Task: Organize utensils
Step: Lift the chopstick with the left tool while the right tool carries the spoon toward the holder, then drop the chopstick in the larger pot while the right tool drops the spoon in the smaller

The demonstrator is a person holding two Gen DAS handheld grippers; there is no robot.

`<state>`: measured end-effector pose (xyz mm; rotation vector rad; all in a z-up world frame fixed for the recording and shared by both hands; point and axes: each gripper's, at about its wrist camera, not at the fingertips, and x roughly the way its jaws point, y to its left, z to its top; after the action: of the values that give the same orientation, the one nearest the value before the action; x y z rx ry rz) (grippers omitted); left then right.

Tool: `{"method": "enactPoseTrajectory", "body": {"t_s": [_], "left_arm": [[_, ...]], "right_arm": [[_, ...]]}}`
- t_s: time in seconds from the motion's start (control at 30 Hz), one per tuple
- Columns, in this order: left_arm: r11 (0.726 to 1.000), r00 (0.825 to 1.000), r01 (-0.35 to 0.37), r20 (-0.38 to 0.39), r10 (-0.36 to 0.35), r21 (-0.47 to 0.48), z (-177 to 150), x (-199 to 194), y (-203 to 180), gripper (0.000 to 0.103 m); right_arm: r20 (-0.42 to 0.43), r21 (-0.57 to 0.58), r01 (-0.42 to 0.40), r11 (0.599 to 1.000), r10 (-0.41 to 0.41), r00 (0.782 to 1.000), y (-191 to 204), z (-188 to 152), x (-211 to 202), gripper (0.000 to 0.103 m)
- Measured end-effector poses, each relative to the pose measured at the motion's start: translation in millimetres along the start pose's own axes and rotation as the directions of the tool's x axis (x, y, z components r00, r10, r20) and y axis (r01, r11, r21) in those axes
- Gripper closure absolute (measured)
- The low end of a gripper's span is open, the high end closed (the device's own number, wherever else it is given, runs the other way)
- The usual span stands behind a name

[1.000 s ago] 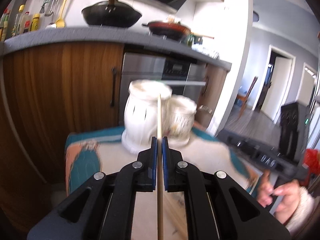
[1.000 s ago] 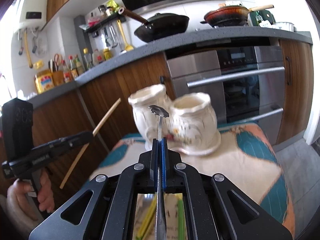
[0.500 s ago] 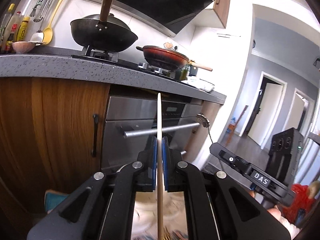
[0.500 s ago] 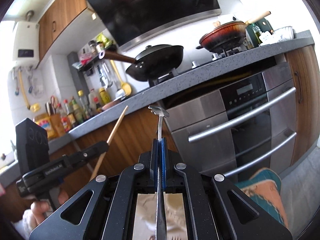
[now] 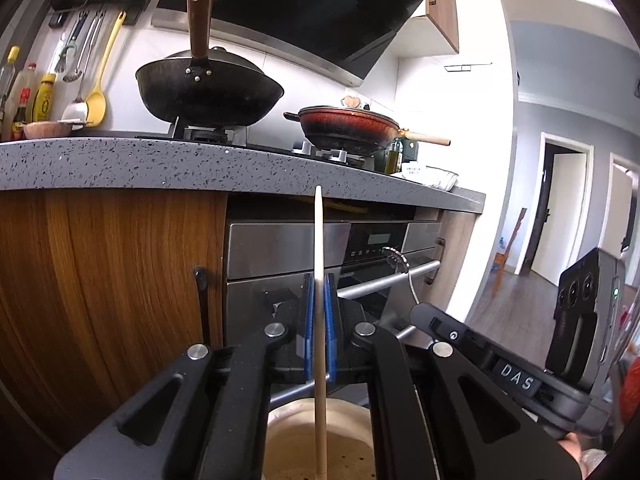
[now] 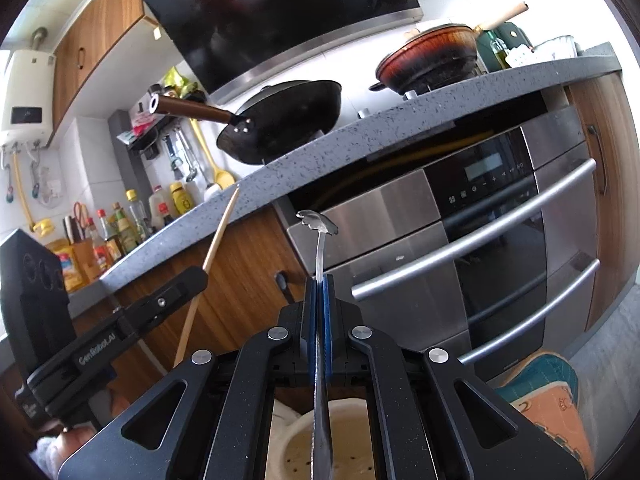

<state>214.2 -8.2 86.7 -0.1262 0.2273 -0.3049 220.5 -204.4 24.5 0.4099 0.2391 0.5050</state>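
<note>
Two handheld grippers (image 5: 319, 328) (image 6: 319, 328), one wooden chopstick (image 5: 319, 280), one metal spoon (image 6: 320, 248), one ceramic holder (image 5: 316, 440), two pans: one black wok (image 5: 208, 96), one red pan (image 5: 348, 128).

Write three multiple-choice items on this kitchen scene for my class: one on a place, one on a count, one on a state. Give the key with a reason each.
1. Where is the wok?
A. on the stove
B. in the oven
C. on the floor

2. How many pans sit on the stove?
A. one
B. two
C. four

3. What is the left gripper doing?
A. hanging open
B. shut on a chopstick
C. shut on a bottle

Key:
1 A: it sits on a burner above the counter.
2 B: the wok and a red pan.
3 B: the blue pads clamp the chopstick.
</note>
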Motion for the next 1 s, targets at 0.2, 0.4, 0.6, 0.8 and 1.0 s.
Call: {"method": "enactPoseTrajectory", "body": {"t_s": [0.2, 0.4, 0.6, 0.8, 1.0], "left_arm": [[1.000, 1.000, -0.004, 0.007, 0.004, -0.018, -8, 0, 7, 0.098], [0.999, 1.000, -0.020, -0.012, 0.019, -0.034, -16, 1, 11, 0.098], [0.999, 0.999, -0.031, -0.014, 0.030, -0.021, -25, -10, 10, 0.098], [0.999, 0.998, -0.032, -0.049, 0.032, 0.000, -33, -24, 10, 0.098], [0.999, 0.991, -0.028, -0.131, 0.031, 0.022, -38, -27, 10, 0.098]], "right_arm": [[0.006, -0.022, 0.040, 0.999, -0.040, 0.999, -1, -6, 5, 0.099], [0.015, -0.052, 0.088, 0.995, -0.087, 0.996, -1, -10, 8, 0.099], [-0.019, -0.091, 0.109, 0.990, -0.111, 0.994, 2, -14, 4, 0.099], [-0.063, -0.121, 0.107, 0.987, -0.115, 0.991, 4, -23, -13, 0.099], [-0.128, -0.165, 0.113, 0.980, -0.135, 0.983, 9, -34, -21, 0.101]]}}
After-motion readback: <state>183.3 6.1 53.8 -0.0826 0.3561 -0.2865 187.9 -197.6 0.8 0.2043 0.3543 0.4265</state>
